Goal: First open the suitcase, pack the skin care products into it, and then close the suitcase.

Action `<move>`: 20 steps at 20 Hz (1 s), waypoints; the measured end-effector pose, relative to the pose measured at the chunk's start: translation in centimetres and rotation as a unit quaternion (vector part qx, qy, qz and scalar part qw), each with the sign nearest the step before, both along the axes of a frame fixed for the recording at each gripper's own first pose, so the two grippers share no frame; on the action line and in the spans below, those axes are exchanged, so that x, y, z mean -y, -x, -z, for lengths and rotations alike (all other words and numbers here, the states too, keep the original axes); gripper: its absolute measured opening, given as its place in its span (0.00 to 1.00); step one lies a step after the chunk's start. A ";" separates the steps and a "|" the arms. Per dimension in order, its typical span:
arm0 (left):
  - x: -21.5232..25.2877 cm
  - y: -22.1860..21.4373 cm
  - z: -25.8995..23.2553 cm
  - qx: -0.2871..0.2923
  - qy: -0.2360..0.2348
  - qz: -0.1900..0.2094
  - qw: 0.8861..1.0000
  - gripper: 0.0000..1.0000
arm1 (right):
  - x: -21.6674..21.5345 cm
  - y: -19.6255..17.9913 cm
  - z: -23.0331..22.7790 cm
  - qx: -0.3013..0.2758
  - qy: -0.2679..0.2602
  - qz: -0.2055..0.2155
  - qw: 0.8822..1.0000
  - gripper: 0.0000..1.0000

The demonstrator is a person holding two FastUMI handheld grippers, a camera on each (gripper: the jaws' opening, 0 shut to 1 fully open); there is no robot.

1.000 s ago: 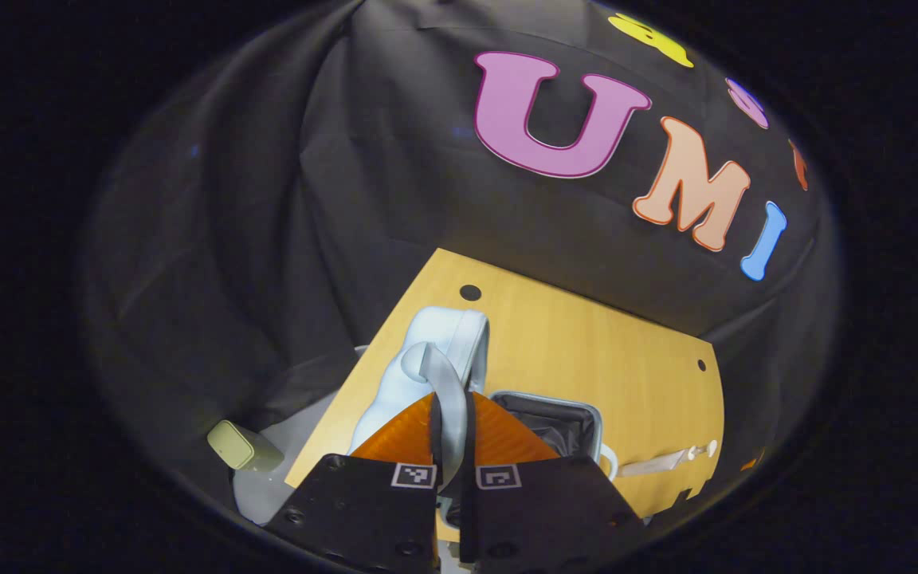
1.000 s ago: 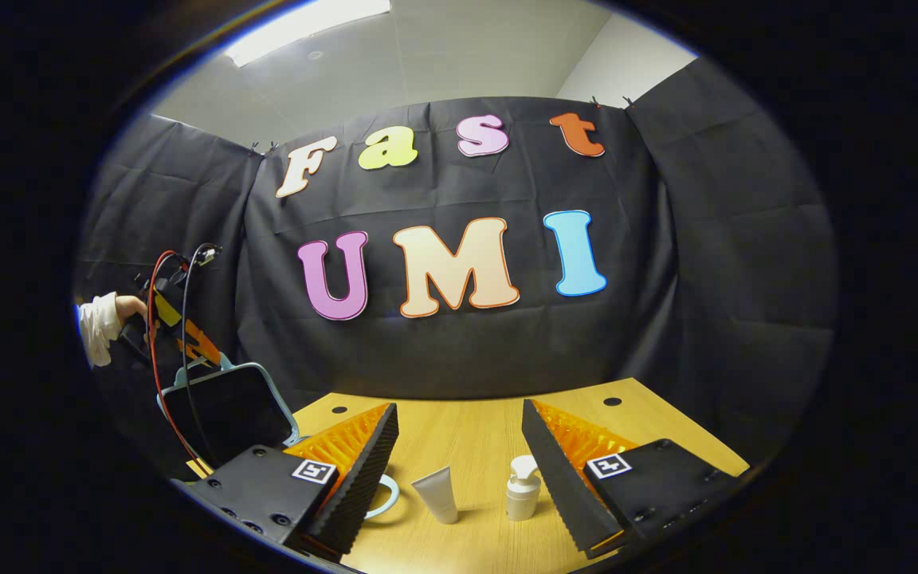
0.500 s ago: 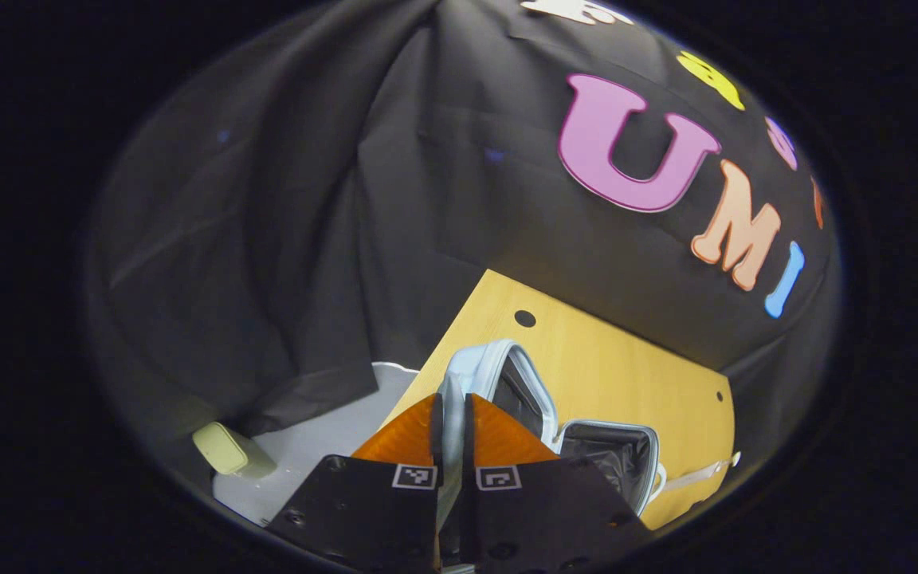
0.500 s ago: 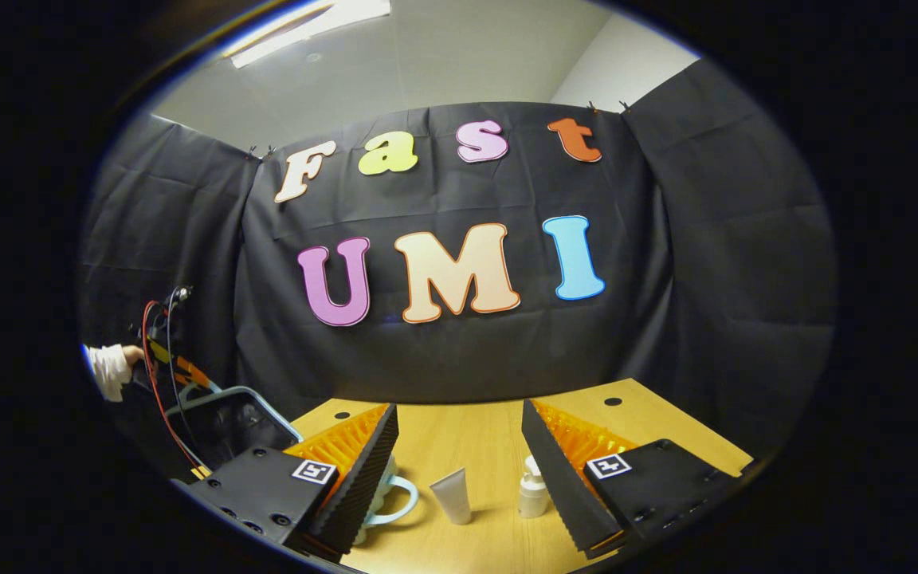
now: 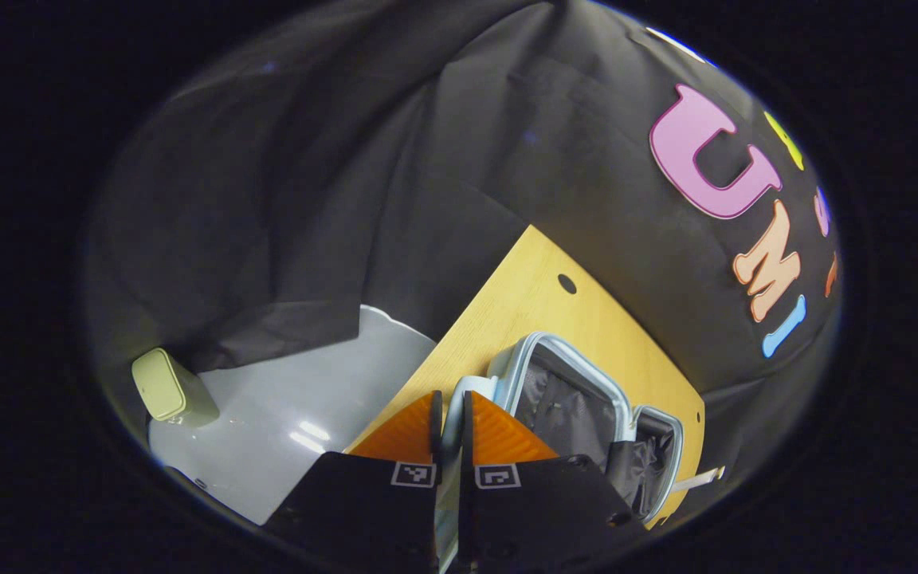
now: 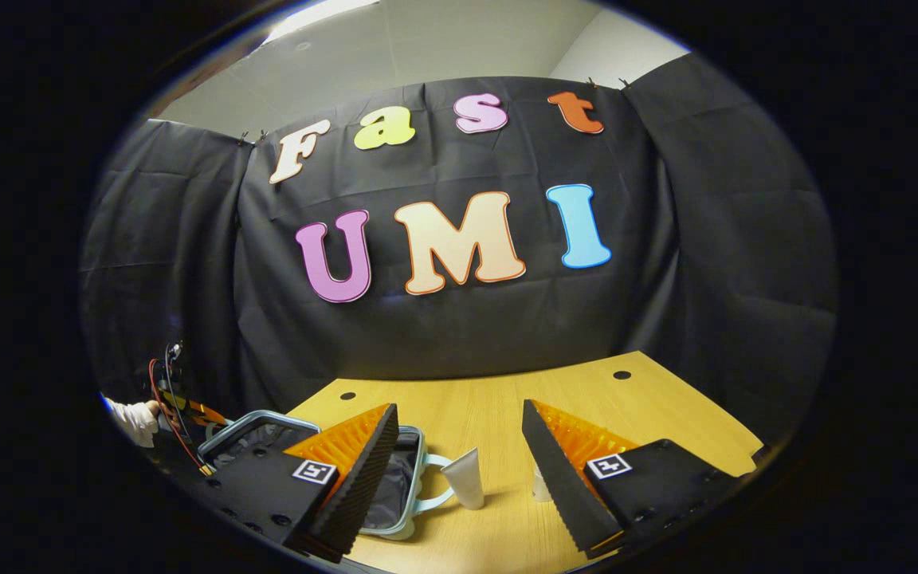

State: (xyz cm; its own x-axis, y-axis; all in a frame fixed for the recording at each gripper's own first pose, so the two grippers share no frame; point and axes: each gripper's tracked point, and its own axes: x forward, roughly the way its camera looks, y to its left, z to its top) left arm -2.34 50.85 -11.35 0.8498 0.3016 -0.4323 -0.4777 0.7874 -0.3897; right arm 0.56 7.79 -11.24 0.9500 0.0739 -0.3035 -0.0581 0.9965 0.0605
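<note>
The light-blue suitcase (image 5: 555,344) lies open on the wooden table (image 5: 539,279), dark lining showing in both halves. My left gripper (image 5: 449,399) is shut on the rim of the lid at its outer end, with the lid folded back almost flat. In the right gripper view the open suitcase (image 6: 419,446) sits at the lower left. A white tube (image 6: 465,488) stands just right of its handle. A white pump bottle (image 6: 539,482) is mostly hidden behind my right finger. My right gripper (image 6: 459,450) hangs open above the table, nothing between its fingers.
The far-off left gripper (image 6: 188,408) and a white sleeve (image 6: 136,418) show past the lid. The table's left edge drops to a grey floor (image 5: 284,406) with a pale box (image 5: 164,387) on it. Bare tabletop (image 6: 491,399) stretches behind the products.
My left gripper has swung the lid outward and down, from upright to nearly flat. The right gripper has tipped down slightly, bringing the suitcase base into its view.
</note>
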 end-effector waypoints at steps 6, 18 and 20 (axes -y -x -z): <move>-1.5 0.1 2.2 -0.023 -0.014 -0.001 1.000 0.13 | -0.1 0.4 1.2 -0.016 0.006 -0.004 1.000 0.98; 17.3 -0.6 -14.0 0.091 -0.247 0.079 0.962 0.94 | 4.7 -0.5 4.1 -0.023 0.005 0.025 0.999 0.98; 24.1 -2.4 -14.0 0.115 -0.262 0.129 0.949 0.96 | 5.5 -0.9 5.3 -0.028 0.003 0.022 0.999 0.98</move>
